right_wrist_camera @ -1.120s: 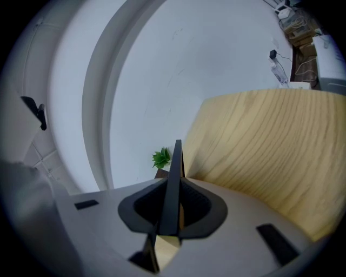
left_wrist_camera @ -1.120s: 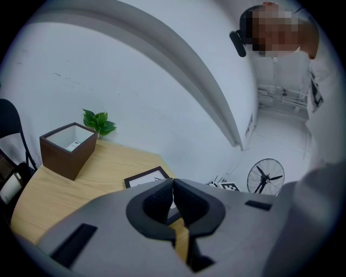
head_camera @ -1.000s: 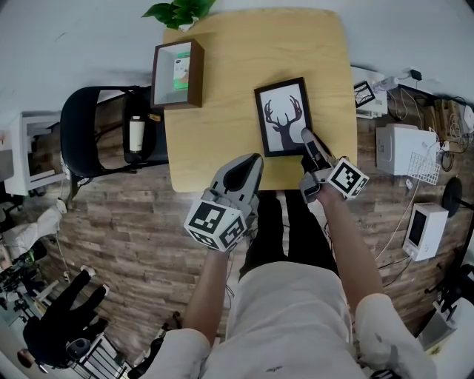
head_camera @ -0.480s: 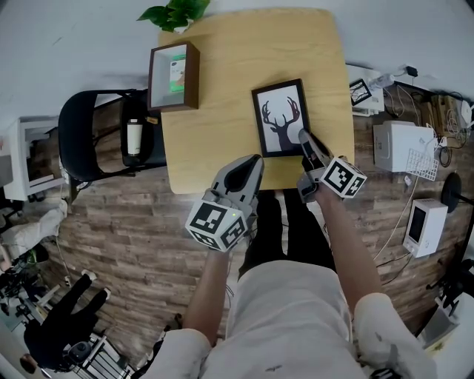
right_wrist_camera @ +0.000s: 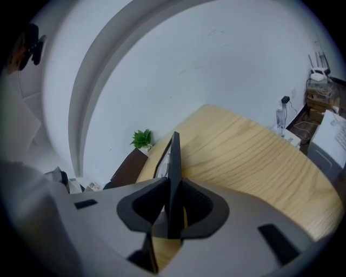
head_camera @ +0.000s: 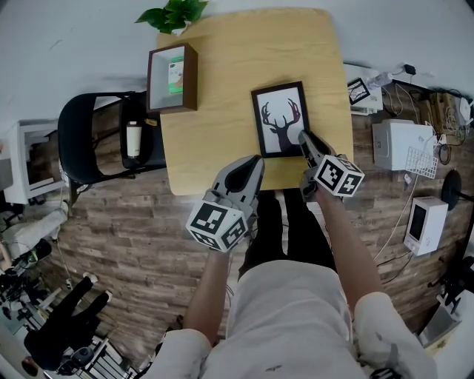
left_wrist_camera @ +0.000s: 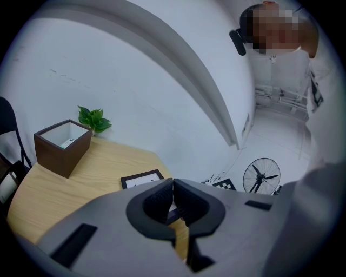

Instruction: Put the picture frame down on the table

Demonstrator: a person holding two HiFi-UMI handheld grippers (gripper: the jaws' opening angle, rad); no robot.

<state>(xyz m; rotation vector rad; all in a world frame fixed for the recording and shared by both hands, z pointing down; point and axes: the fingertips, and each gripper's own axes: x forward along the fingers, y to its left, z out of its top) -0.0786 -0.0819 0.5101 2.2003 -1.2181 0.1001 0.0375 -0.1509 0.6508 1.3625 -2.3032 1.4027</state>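
1. The frame [head_camera: 280, 118] (a deer silhouette under glass) is seen face up on the near right part of the bench [head_camera: 237, 59], flat or nearly so; whether it touches the wood cannot be told.
2. The frame's near right corner is pinched by the right gripper [head_camera: 304, 138]. In the right gripper view the black edge is clamped between both pads.
3. The left gripper [head_camera: 254, 159] is held just short of the bench's near edge, left of the frame and apart from it. Its jaws are pressed together with nothing between them.
4. An open brown box [head_camera: 172, 77] is set at the far left of the bench, well apart from the frame.
5. A plant [head_camera: 174, 13] is placed at the far edge, just behind the box.
6. A black chair [head_camera: 96, 141] is found left of the bench.
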